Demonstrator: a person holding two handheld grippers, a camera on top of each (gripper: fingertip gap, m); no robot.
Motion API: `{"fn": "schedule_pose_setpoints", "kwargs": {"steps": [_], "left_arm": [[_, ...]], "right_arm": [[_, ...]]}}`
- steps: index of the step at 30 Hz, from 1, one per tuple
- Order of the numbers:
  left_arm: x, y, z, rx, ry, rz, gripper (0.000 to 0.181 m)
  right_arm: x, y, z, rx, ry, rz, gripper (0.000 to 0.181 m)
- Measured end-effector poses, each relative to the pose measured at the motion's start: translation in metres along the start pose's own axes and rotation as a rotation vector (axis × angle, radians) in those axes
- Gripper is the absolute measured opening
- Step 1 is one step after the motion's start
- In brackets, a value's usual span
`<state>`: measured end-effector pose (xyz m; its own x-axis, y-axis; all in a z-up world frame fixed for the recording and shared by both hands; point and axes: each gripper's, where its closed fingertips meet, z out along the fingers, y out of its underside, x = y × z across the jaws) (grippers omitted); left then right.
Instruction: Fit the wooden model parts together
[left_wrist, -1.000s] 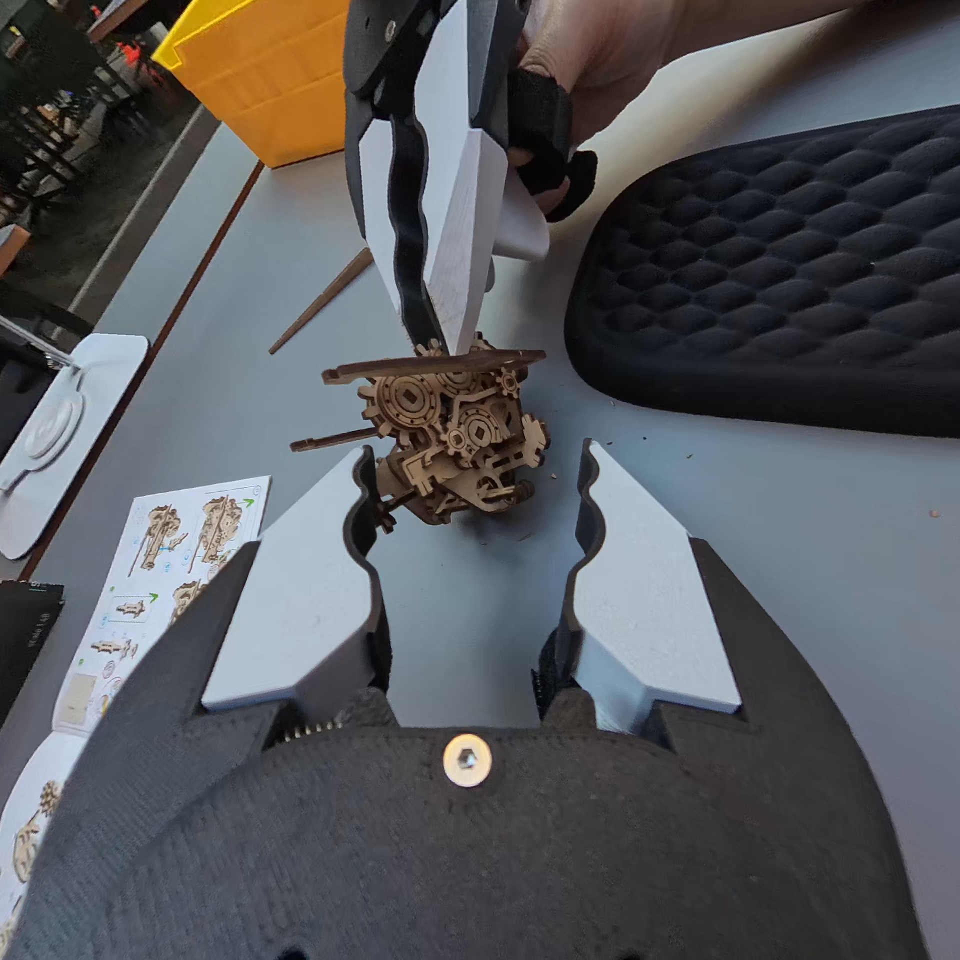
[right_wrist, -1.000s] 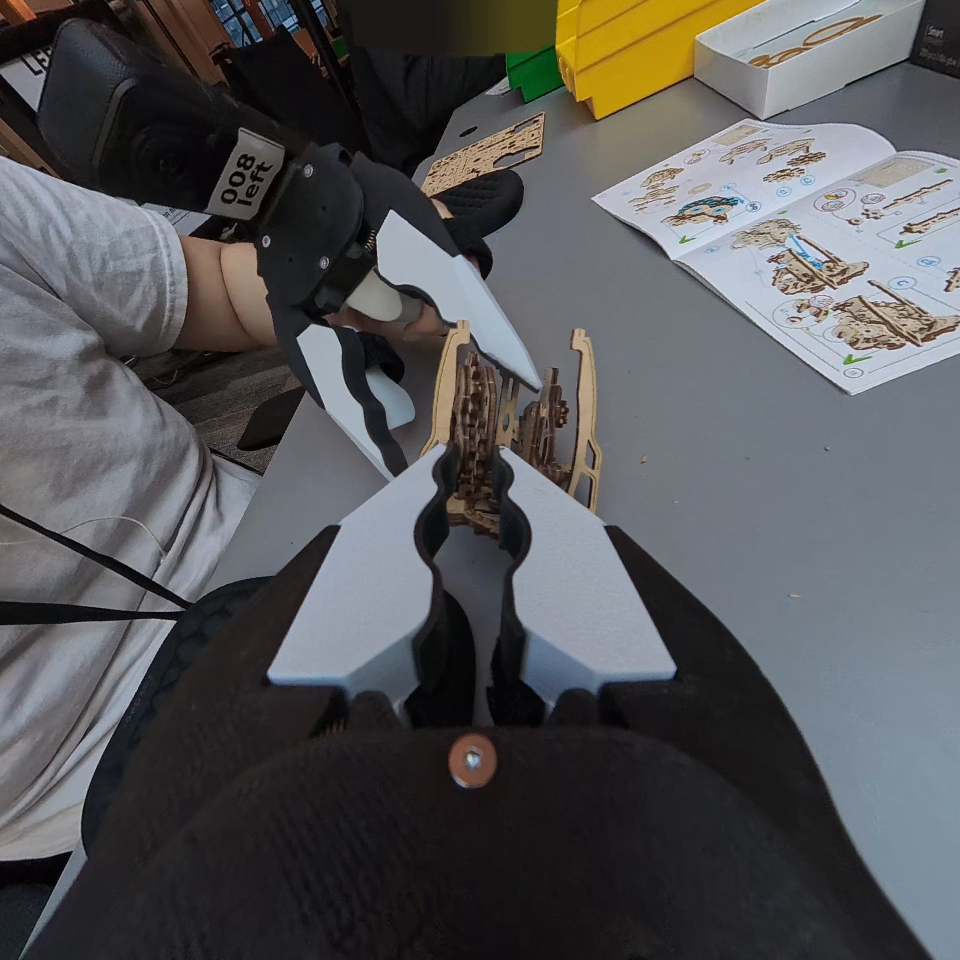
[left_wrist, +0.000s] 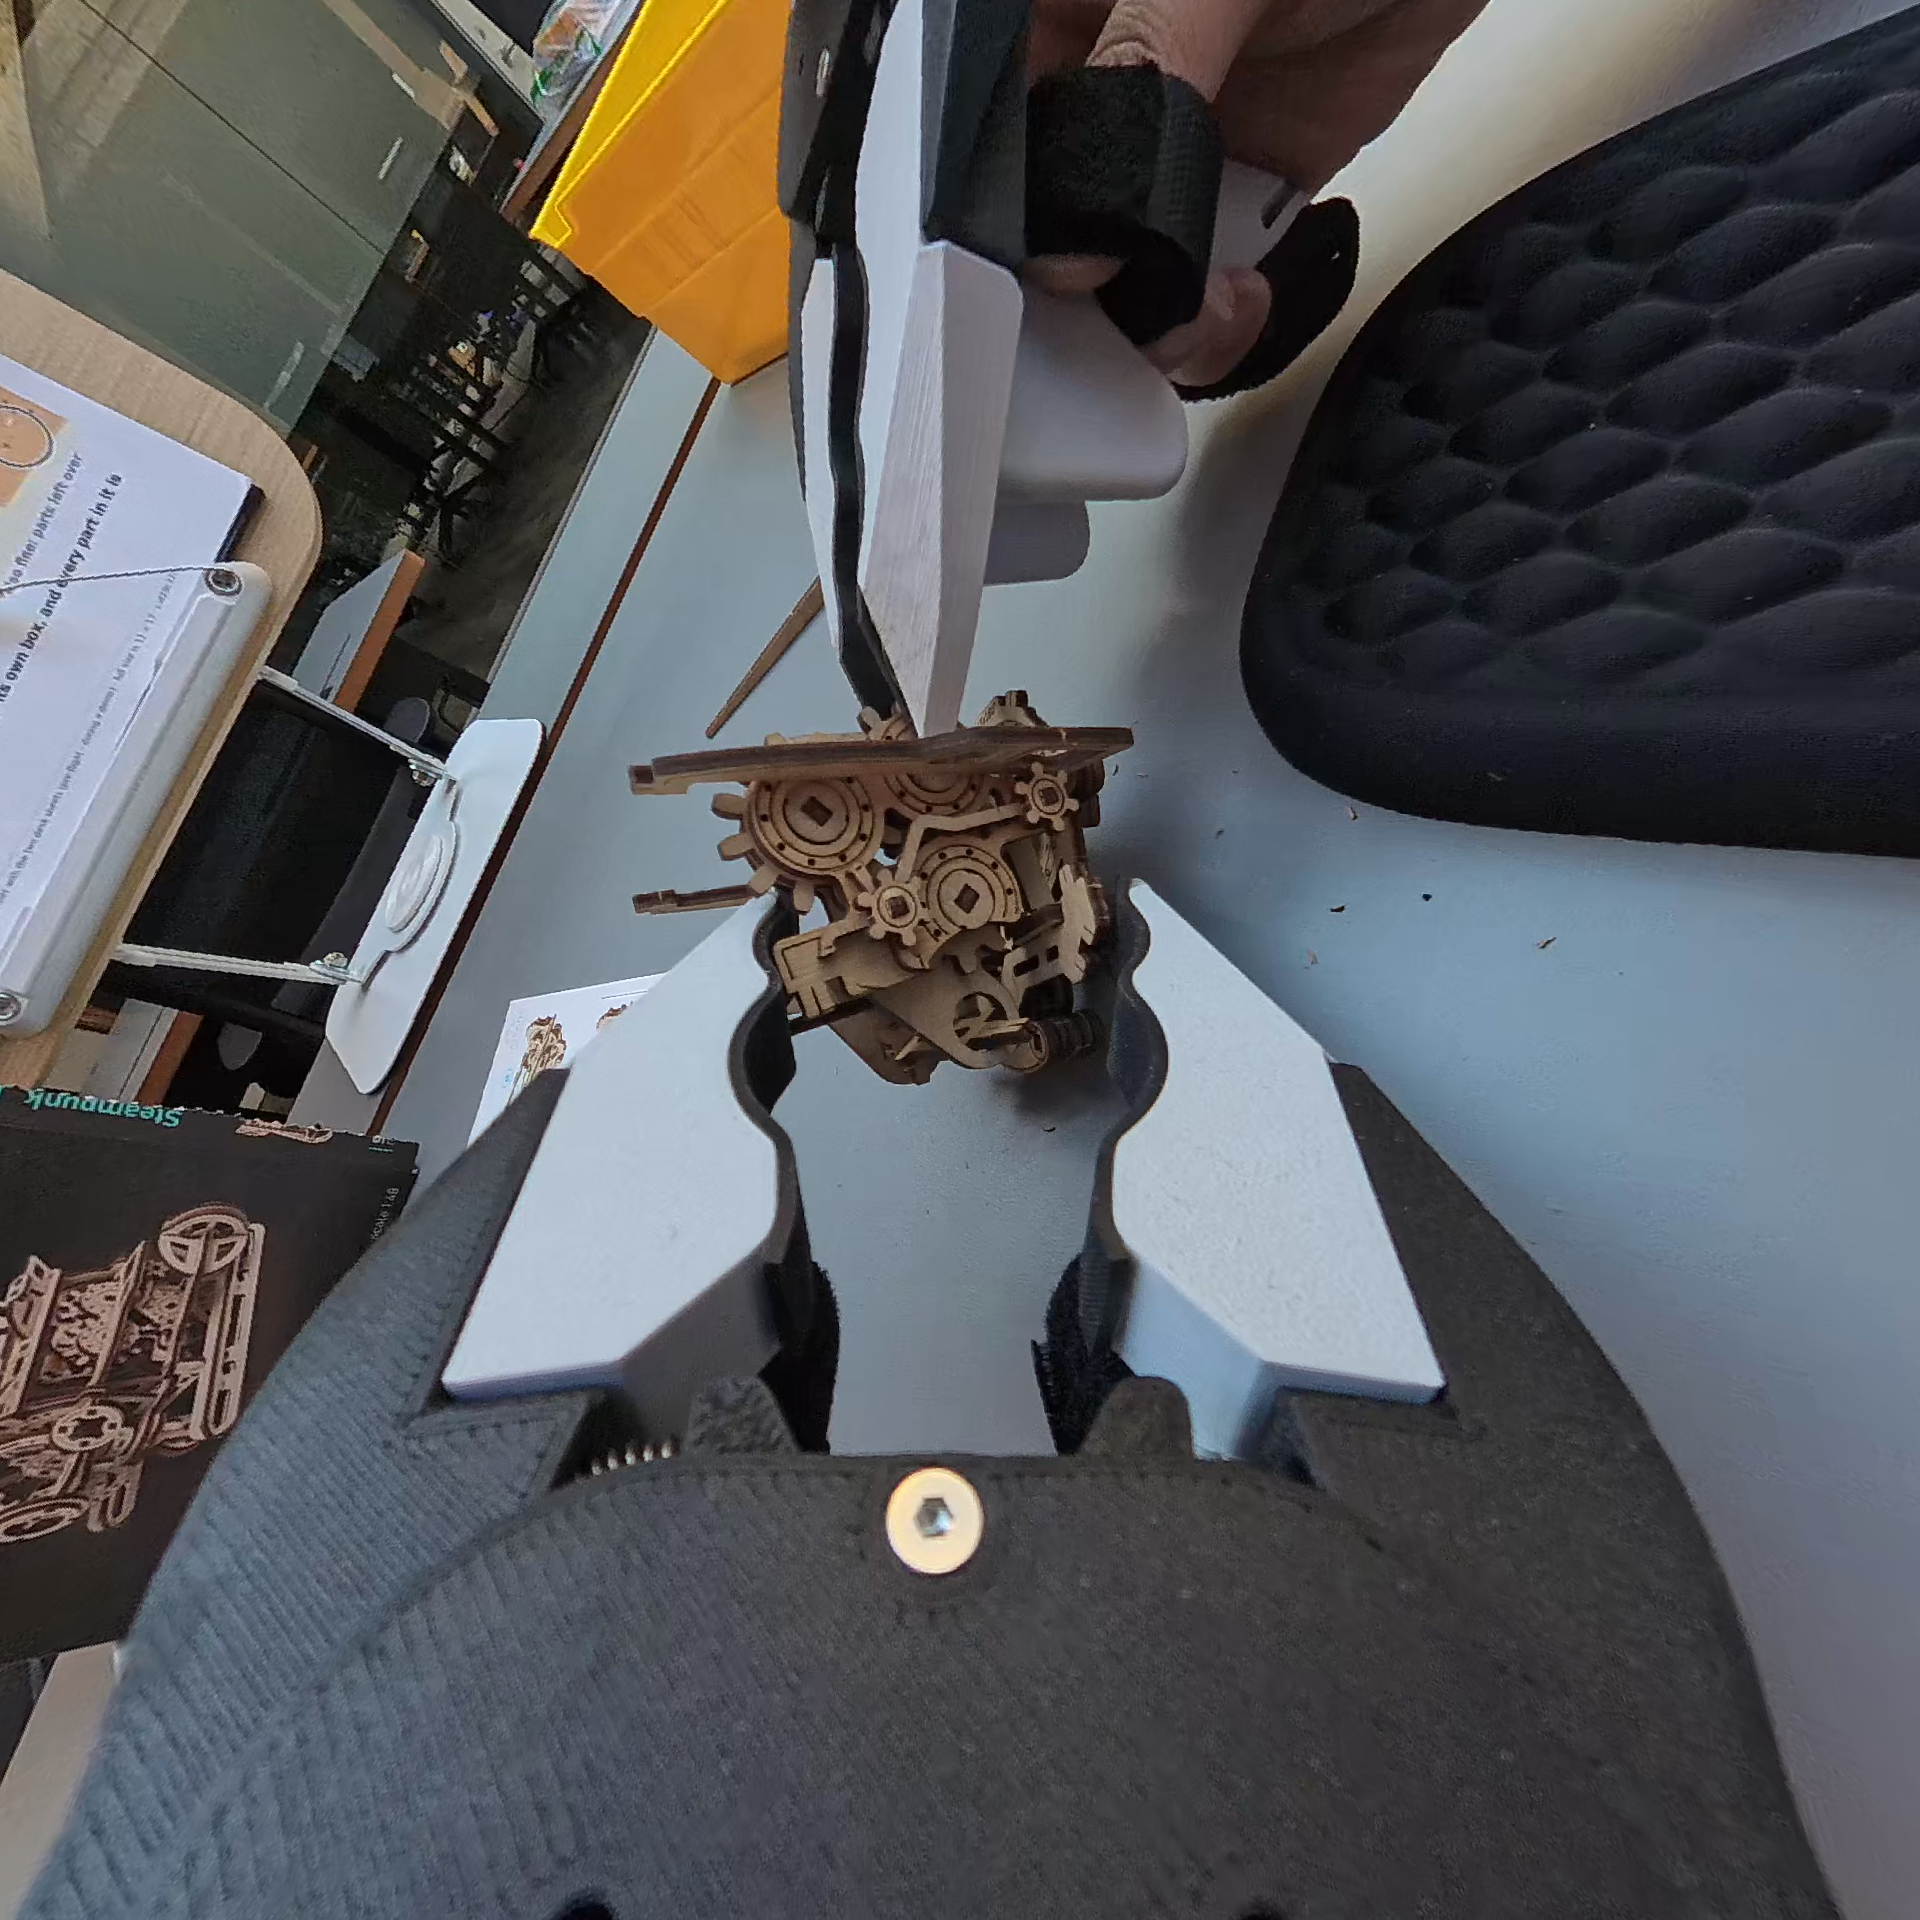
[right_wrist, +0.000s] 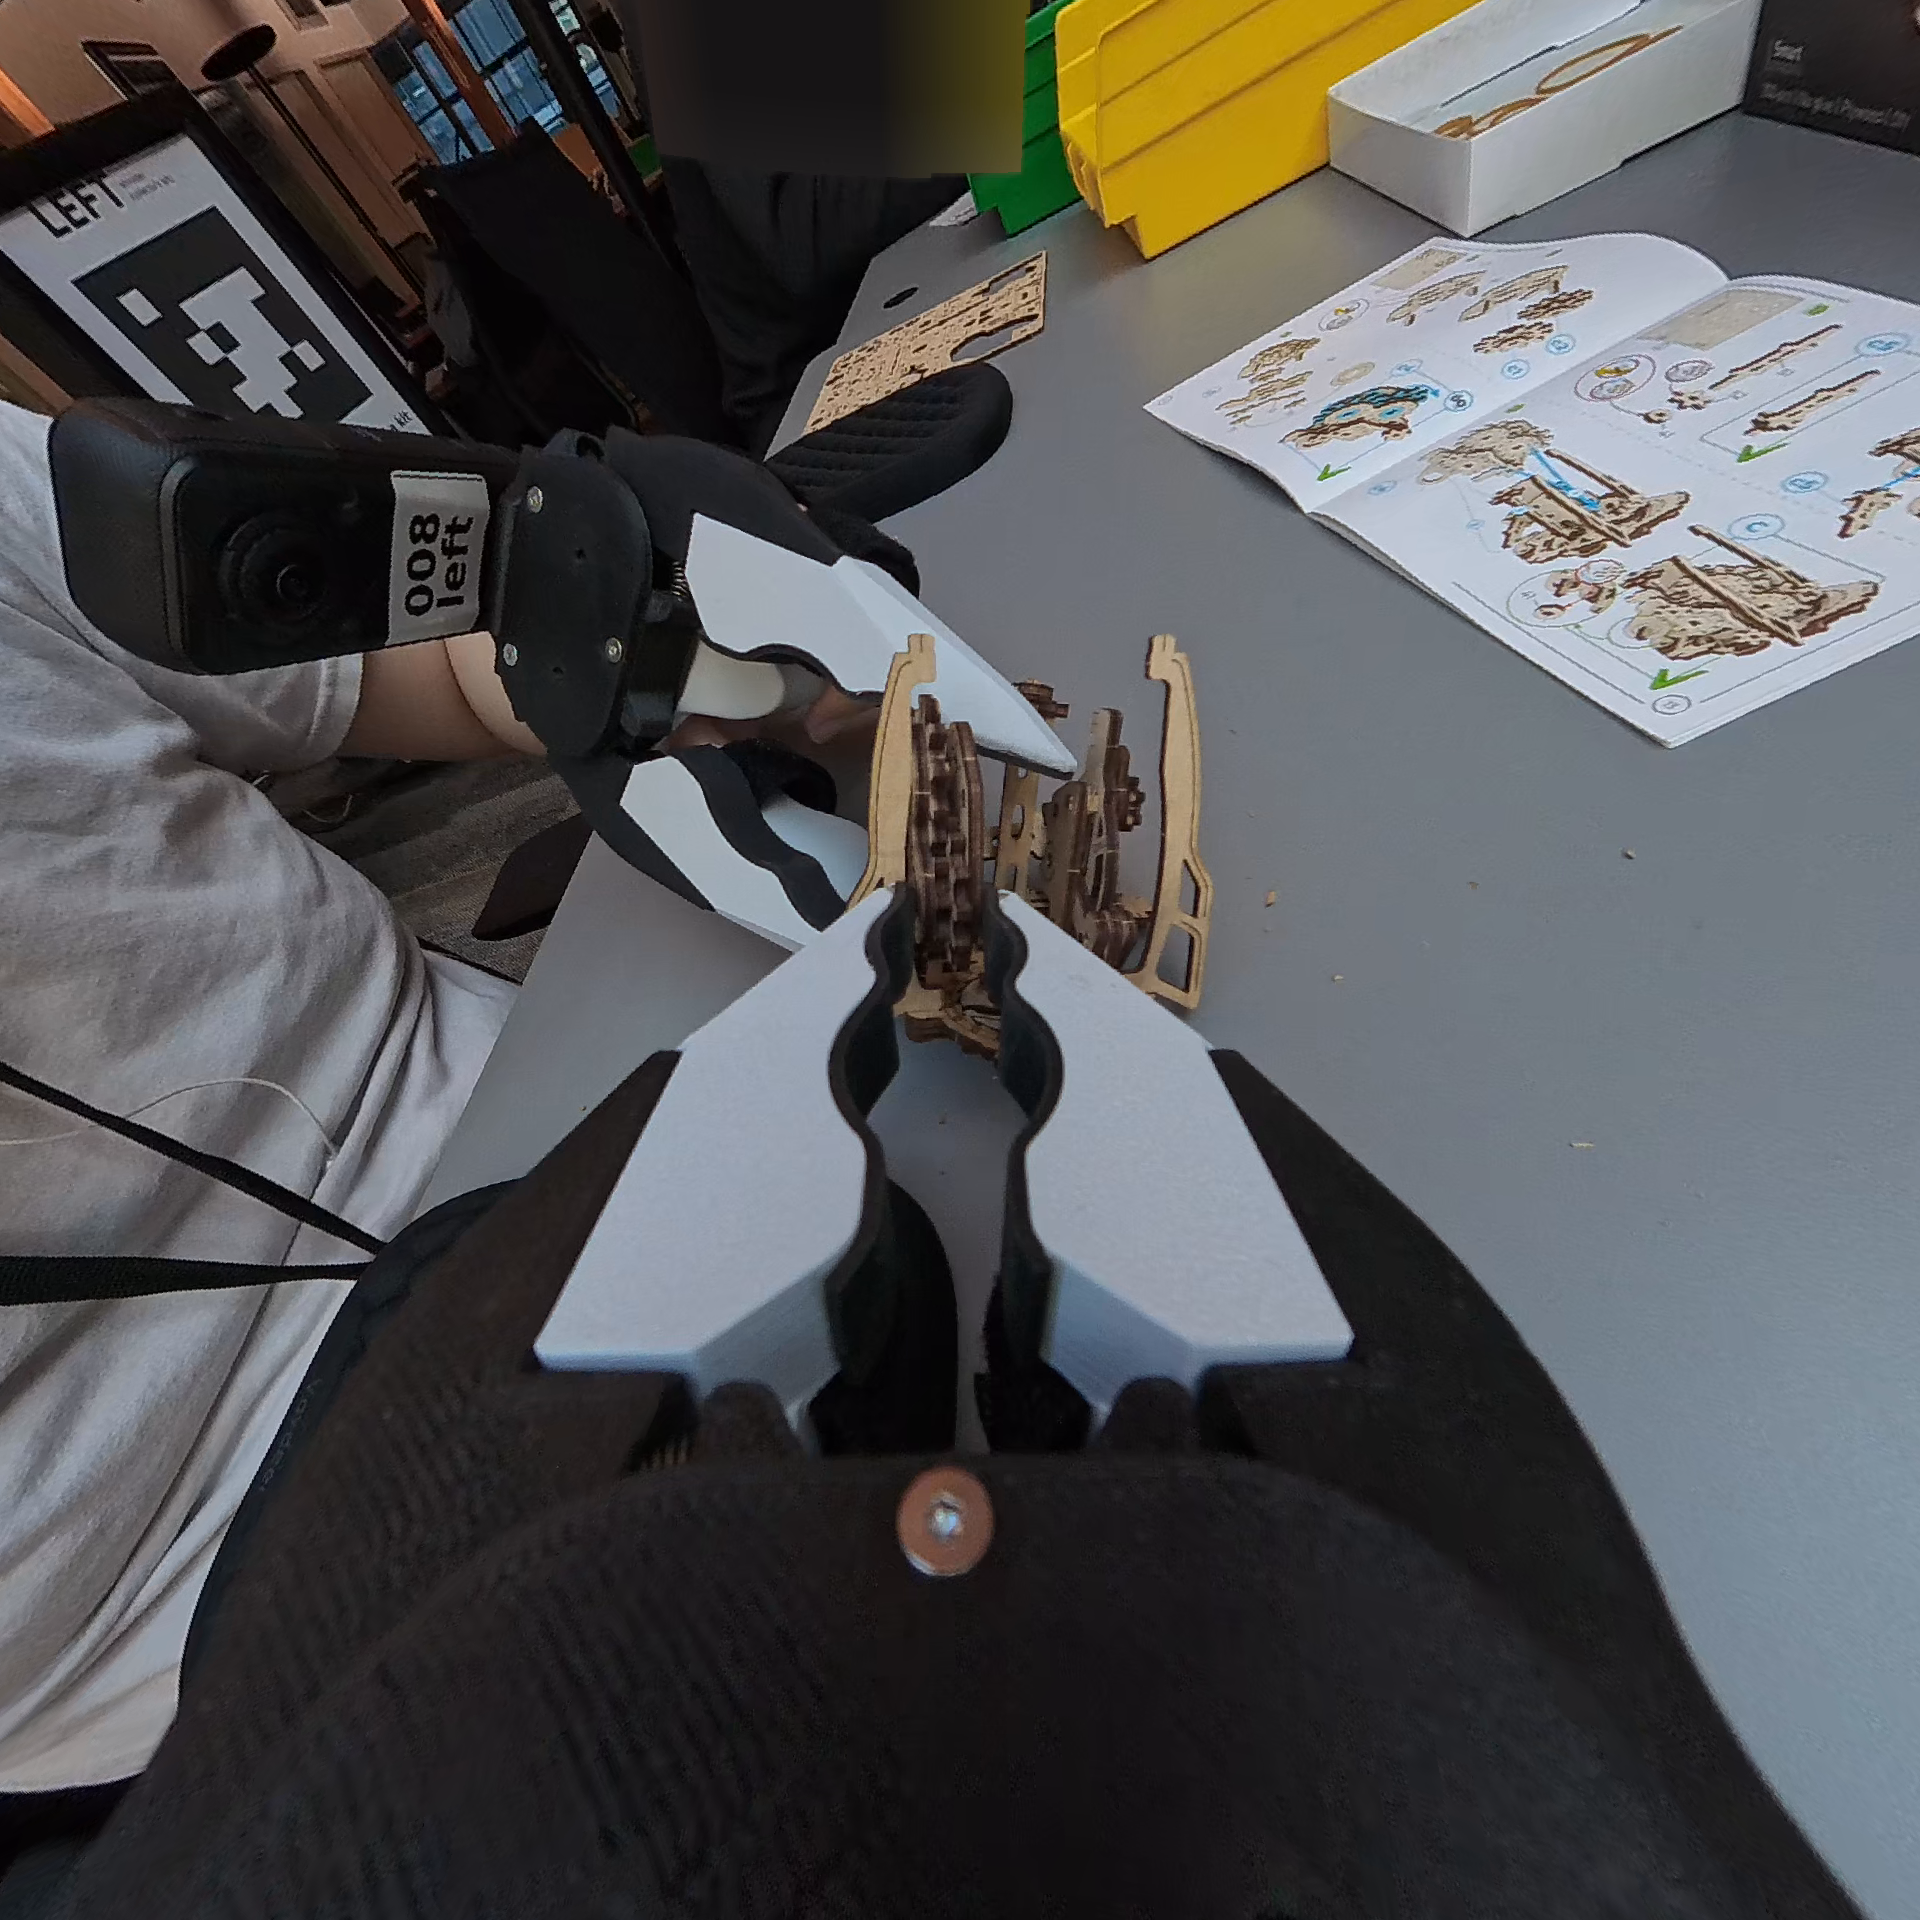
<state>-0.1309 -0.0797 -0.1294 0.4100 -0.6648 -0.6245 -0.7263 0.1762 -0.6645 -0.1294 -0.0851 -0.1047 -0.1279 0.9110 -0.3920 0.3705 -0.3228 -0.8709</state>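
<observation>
Left wrist view: at centre frame we see the light-brown laser-cut wooden gear model (left_wrist: 925, 894), a partly built cluster of cogs and plates, sitting on the grey table (left_wrist: 1455, 1091). Our left gripper (left_wrist: 951, 914), two pale grey fingers with black wavy pads, reaches in from the lower centre; its fingers stand fairly wide, one tip on each side of the model's lower half, close against it, though we cannot tell whether they press it. From the top of the frame the right gripper (left_wrist: 894, 696) comes down, its fingers drawn narrow, tips meeting the model's upper edge beside a dark flat wooden strip (left_wrist: 883, 756). A black quilted pad (left_wrist: 1621, 468) fills the upper right, a yellow plastic bin (left_wrist: 675, 197) lies at upper centre, and a black printed box (left_wrist: 135, 1330) shows at lower left.

Right wrist view: the right gripper (right_wrist: 951, 920) occupies the lower centre, fingers narrowed onto a row of gear edges of the model (right_wrist: 1039, 831), which stands at mid-frame on the table. The left gripper (right_wrist: 935, 831) enters from the left, its upper finger tip lying over the model's top and its lower finger below left. An open white instruction booklet (right_wrist: 1558, 468) lies at upper right; a punched wooden sheet (right_wrist: 935, 332) rests at upper centre.
</observation>
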Motion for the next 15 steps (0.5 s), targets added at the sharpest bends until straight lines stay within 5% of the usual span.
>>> {"fn": "schedule_pose_setpoints", "kwargs": {"steps": [15], "left_arm": [[-0.0023,0.0013,-0.0043,0.021,0.081,-0.076,0.058]], "right_arm": [[-0.0008,0.0028,0.0012,-0.017,-0.037,0.017,0.014]]}}
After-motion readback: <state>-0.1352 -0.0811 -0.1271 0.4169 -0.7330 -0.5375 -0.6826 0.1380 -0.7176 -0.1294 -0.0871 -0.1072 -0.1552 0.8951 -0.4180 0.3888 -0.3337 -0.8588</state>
